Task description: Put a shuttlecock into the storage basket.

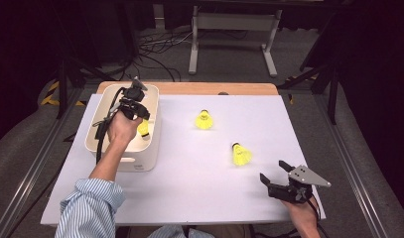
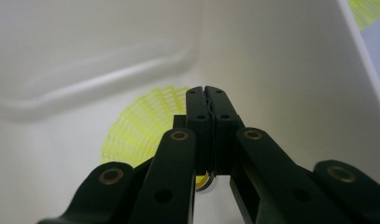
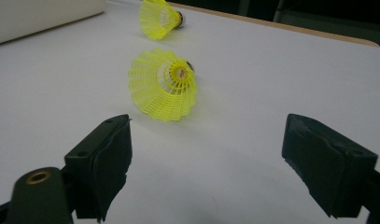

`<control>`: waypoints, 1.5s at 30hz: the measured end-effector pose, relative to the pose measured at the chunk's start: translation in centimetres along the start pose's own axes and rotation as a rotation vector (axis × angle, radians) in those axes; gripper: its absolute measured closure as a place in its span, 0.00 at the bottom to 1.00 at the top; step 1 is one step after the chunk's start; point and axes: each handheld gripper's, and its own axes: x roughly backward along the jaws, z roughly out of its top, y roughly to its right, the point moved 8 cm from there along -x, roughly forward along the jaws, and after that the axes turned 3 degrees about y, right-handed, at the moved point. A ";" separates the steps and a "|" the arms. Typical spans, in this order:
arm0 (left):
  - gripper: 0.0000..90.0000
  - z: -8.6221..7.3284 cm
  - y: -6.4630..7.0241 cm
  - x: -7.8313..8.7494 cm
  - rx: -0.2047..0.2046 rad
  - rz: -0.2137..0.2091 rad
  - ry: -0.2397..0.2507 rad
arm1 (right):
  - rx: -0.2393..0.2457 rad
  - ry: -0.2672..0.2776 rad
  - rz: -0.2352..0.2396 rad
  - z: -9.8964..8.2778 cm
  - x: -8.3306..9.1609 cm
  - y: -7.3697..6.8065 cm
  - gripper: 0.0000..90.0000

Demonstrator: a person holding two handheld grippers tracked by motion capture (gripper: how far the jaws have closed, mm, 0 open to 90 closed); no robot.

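Note:
A white bin [image 1: 149,157] stands at the table's left. My left gripper [image 1: 139,119] reaches down into it and is shut; in the left gripper view its pads [image 2: 197,109] meet against the mesh skirt of a yellow shuttlecock [image 2: 141,128], which lies low against the bin wall [image 2: 281,51]. Two more yellow shuttlecocks lie on the white board: one mid-table [image 1: 204,120], one nearer the right [image 1: 241,154]. My right gripper [image 1: 273,170] rests open near the front right, pointing at the nearer shuttlecock [image 3: 164,84], a short way from it, with nothing between its fingers.
The white board [image 1: 189,198] covers a wooden table whose far edge [image 1: 214,88] shows. The far shuttlecock [image 3: 159,18] and the bin's side [image 3: 38,18] appear in the right gripper view. A striped sleeve [image 1: 90,208] enters at bottom left.

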 end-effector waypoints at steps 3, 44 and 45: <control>0.98 0.0 0.0 0.0 0.002 -0.001 -0.002 | 0.002 -0.001 0.001 0.0 0.0 0.0 0.18; 0.38 -0.2 0.6 2.8 -0.008 0.063 0.063 | -0.009 -0.005 -0.014 0.0 0.0 0.1 0.18; 0.38 -0.2 0.6 3.0 -0.007 0.064 0.070 | -0.006 -0.005 -0.012 0.0 -0.1 0.1 0.18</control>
